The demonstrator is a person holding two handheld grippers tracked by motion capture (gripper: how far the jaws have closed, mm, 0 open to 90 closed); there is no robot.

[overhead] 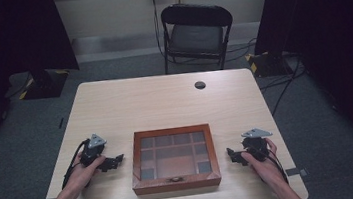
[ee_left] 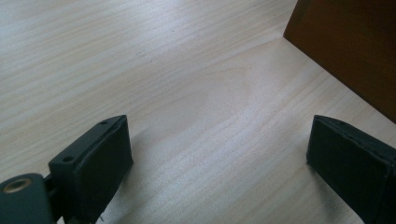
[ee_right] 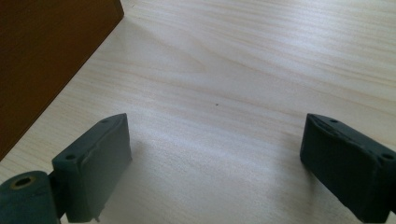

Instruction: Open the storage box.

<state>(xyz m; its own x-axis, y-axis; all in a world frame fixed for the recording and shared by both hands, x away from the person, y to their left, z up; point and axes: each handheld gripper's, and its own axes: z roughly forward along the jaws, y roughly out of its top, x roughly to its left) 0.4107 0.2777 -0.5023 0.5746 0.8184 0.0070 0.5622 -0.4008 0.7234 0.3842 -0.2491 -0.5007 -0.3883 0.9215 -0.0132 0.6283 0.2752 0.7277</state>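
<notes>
One brown glass-lidded wooden box (overhead: pixel 176 181), shut.

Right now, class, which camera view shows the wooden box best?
The high view: the whole wooden box with its glass lid and inner compartments. The left gripper view catches one brown side; the right gripper view likewise.

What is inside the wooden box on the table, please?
Through the glass lid of the wooden box a grid of compartments shows, dim and seemingly empty. Reflections hide the details.
</notes>
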